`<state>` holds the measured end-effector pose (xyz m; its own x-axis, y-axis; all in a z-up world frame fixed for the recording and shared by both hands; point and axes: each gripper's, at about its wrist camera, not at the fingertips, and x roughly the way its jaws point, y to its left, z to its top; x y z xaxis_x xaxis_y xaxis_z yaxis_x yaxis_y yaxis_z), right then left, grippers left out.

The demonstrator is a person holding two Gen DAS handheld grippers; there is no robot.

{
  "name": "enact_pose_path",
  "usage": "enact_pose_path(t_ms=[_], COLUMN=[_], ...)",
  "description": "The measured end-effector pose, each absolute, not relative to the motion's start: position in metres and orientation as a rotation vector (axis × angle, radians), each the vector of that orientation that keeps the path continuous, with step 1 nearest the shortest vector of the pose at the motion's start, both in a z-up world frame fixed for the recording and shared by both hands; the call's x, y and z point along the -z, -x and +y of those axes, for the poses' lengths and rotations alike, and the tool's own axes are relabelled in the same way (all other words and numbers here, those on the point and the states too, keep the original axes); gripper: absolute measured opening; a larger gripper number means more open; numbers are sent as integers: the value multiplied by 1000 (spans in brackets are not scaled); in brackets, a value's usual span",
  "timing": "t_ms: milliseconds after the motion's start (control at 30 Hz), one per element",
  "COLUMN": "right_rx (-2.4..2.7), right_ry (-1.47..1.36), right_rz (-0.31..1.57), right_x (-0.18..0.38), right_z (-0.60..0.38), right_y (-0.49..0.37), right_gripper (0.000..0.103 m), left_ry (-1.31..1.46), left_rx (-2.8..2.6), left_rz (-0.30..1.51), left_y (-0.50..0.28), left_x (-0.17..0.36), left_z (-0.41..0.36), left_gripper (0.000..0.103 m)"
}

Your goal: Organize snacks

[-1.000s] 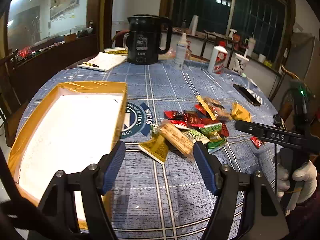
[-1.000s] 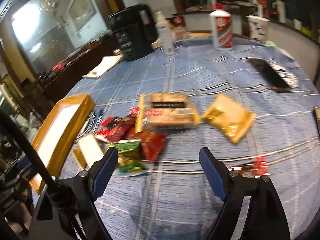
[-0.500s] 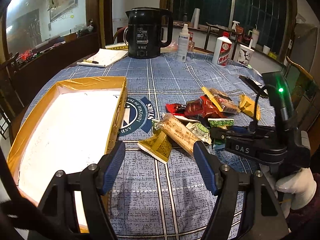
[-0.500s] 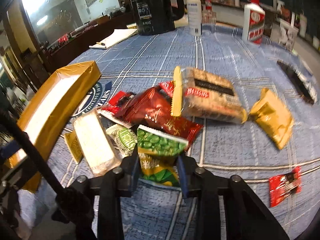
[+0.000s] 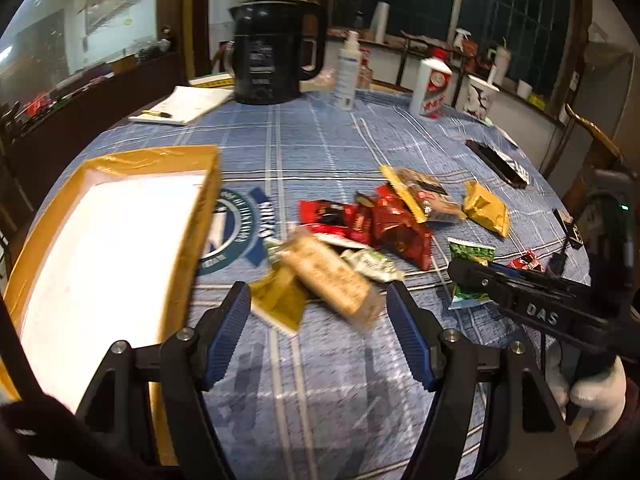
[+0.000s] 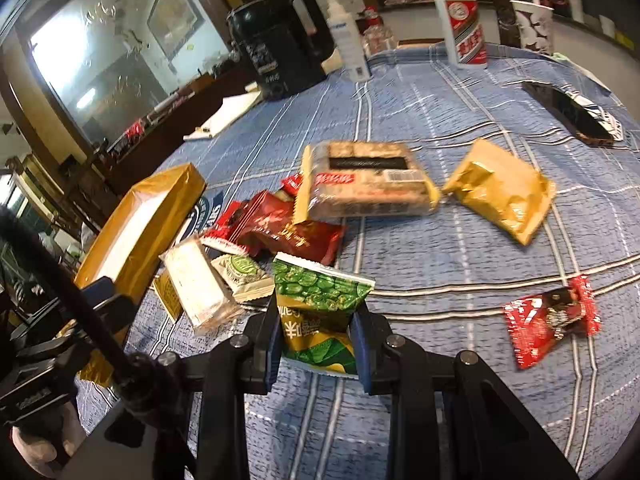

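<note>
Green packet clamped in our right gripper (image 6: 316, 334).
Our right jaws pinch the green snack packet (image 6: 318, 304) just beside the snack pile (image 5: 372, 236). Our left gripper (image 5: 318, 320) hangs with jaws wide apart near the pile; the yellow tray (image 5: 48, 200) sits left of the pile.

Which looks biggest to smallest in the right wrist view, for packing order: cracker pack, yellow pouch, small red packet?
1. cracker pack
2. yellow pouch, nearly as big
3. small red packet, though it lies nearer the camera.
</note>
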<state>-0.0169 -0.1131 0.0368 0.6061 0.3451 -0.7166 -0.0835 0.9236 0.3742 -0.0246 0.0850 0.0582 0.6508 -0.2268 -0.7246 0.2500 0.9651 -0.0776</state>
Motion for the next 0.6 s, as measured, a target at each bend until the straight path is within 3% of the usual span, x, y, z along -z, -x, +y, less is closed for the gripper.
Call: enact_pose_path(t_ms=[367,400,467,533,600], right_rx=[-282,-284,-286,-286,-287], right_ry=[-348,-350,-354,-355,-353], right_rz=[854,853,850,850,852], right_x=[-40,-40,-41,-40,-39], right_z=[-120,-121,-122,-122,-122], right_y=[24,25,26,27,27], right_gripper=[29,29,29,29,29], left_ry=[-147,-161,-172,-182,-186], left_rx=[160,149,164,161,155], left_rz=[899,894,886,876,873], left_y=[-24,-24,-21,-19,-19], left_x=[-24,-24,-21,-22,-23], left_z=[51,50,48,49,50], left_gripper=[70,60,55,33,31])
